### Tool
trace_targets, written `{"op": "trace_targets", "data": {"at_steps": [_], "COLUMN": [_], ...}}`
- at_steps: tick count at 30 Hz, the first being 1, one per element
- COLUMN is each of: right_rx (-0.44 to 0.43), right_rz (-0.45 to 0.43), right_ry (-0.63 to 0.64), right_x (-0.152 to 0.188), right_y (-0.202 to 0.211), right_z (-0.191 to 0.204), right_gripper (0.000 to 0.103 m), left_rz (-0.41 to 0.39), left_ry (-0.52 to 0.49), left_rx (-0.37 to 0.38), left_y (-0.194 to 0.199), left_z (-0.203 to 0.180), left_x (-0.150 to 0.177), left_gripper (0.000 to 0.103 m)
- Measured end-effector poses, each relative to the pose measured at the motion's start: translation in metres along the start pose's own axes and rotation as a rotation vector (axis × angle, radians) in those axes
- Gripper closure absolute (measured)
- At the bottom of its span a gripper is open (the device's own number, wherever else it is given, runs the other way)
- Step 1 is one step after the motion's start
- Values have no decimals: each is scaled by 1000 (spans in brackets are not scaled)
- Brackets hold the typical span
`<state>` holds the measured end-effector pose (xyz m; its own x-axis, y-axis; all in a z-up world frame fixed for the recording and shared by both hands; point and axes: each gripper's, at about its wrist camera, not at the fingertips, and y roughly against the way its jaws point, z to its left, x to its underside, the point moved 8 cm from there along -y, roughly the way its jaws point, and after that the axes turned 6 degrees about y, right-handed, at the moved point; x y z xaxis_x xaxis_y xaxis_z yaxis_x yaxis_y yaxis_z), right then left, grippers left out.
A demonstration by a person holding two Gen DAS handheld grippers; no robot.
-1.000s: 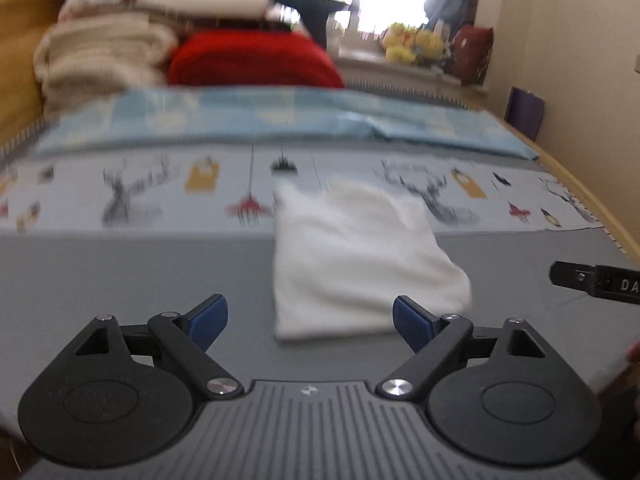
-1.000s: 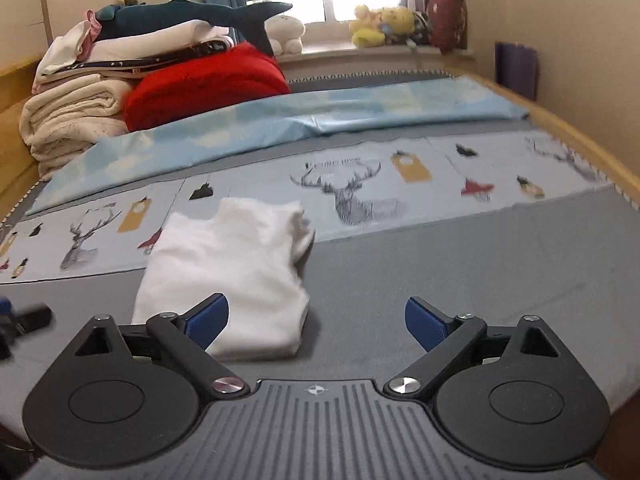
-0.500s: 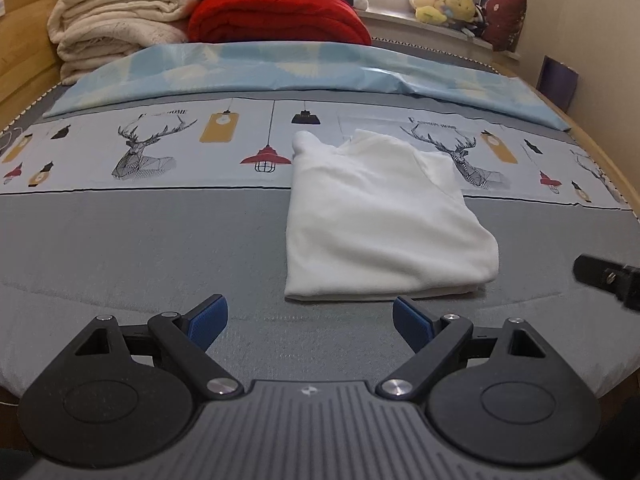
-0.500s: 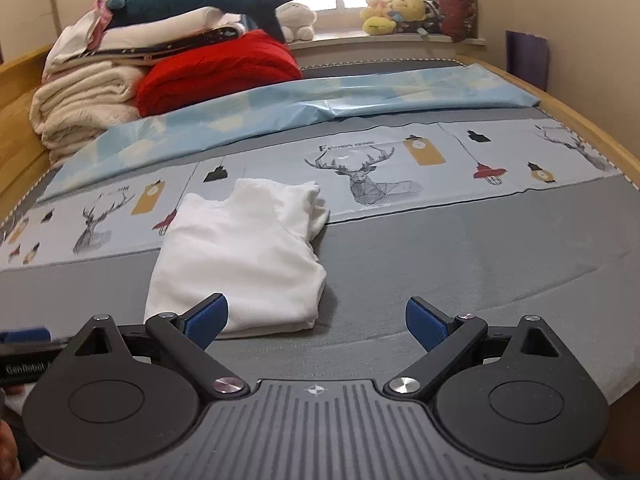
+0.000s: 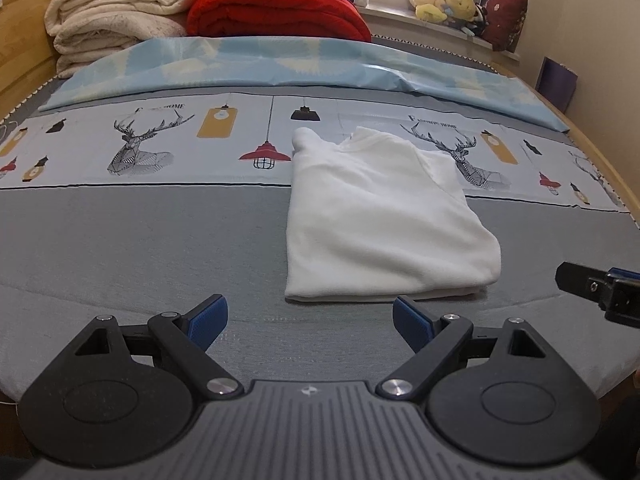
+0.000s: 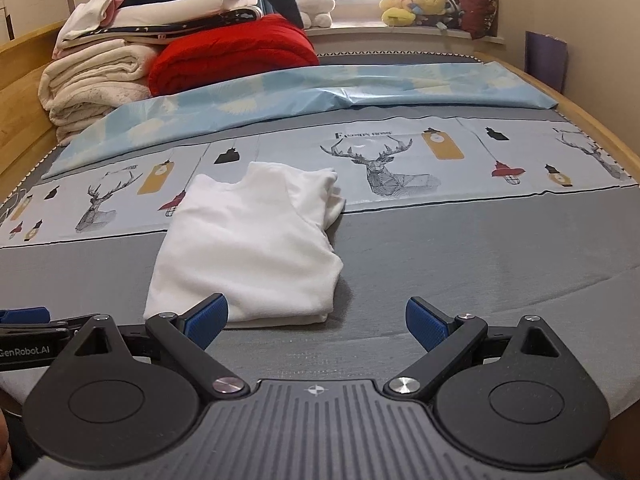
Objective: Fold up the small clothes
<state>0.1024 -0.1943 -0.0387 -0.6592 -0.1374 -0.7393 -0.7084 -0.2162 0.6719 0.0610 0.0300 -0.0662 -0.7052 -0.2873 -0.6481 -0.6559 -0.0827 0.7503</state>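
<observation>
A small white garment (image 5: 384, 216) lies folded into a compact rectangle on the grey bed cover; it also shows in the right wrist view (image 6: 248, 248). My left gripper (image 5: 310, 324) is open and empty, just short of the garment's near edge. My right gripper (image 6: 316, 322) is open and empty, to the right of the garment, with its left fingertip (image 6: 210, 316) over the near edge. The right gripper's tip shows at the right edge of the left wrist view (image 5: 600, 290). The left gripper's tip shows at the left edge of the right wrist view (image 6: 24, 320).
A printed deer-pattern sheet (image 5: 152, 148) and a light blue sheet (image 5: 280, 64) lie across the bed beyond the garment. Folded cream blankets (image 5: 116, 20), a red quilt (image 5: 276, 12) and plush toys (image 6: 416, 4) are at the far end. A wooden bed rail (image 6: 592, 128) runs along the right.
Both grippers have pulled back and steadied, so the folded garment now lies a little farther ahead of them. The garment has not moved on the bed. Both grippers stay open.
</observation>
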Motion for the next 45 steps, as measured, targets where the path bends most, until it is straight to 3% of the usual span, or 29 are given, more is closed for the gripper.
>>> {"op": "trace_targets", "data": {"at_steps": [45], "right_rx": [-7], "right_rz": [23], "right_ry": [19], "right_x": [4], "right_y": [-6], "right_z": [7], "right_gripper": [7], "left_rz": [8], "left_ry": [-4], "left_rx": [22], "left_y": [-3], "left_z": [-6], "left_x": [0], "left_gripper": [10]}}
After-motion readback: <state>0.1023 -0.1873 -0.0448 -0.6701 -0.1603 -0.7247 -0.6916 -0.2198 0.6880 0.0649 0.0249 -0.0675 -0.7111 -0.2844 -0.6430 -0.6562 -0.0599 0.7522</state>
